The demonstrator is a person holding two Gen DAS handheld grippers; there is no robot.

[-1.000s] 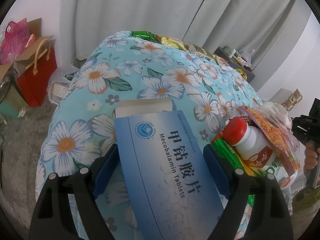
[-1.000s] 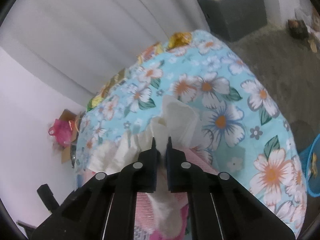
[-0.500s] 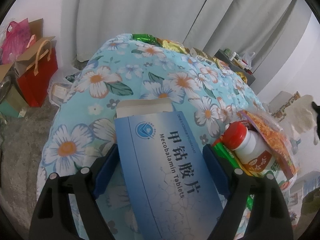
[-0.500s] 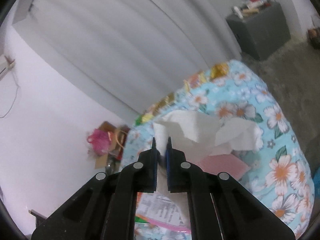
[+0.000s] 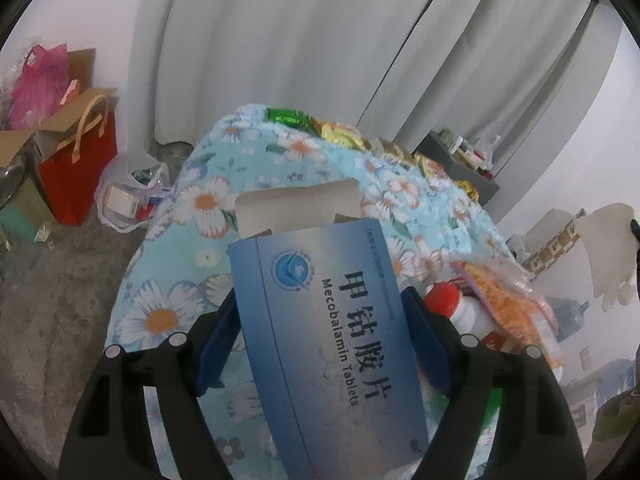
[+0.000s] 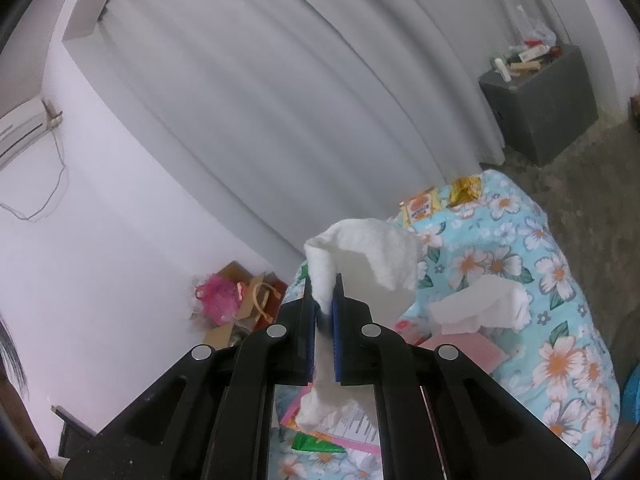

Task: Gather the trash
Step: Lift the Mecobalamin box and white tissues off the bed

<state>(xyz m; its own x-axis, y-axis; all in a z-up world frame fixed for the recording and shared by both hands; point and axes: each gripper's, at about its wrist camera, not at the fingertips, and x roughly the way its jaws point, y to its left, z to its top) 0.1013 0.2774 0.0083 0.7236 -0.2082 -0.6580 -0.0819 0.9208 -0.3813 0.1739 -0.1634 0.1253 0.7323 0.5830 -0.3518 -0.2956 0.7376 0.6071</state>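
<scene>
A blue tablet box (image 5: 320, 320) with its white end flap open stands between the blue pads of my left gripper (image 5: 320, 296). The jaws are closing on it, the pads touch both long sides, and the box is up off the flowered tablecloth (image 5: 248, 148). My right gripper (image 6: 322, 280) is shut on a crumpled white tissue (image 6: 372, 252), held high above the cloth. In the left wrist view that tissue (image 5: 608, 248) hangs at the far right. A red-capped white bottle (image 5: 460, 308) and an orange snack wrapper (image 5: 508, 300) lie right of the box.
Another tissue (image 6: 480, 308), a pink packet (image 6: 468, 348) and a green wrapper (image 6: 316, 444) lie on the cloth. Foil wrappers (image 5: 288, 116) line its far edge. On the floor are a red gift bag (image 5: 80, 160), a plastic bag (image 5: 128, 196) and a grey cabinet (image 6: 540, 100).
My right gripper has risen with the tissue, from just over the cloth to well above it. The left gripper has lifted a little with the box, and the table looks lower.
</scene>
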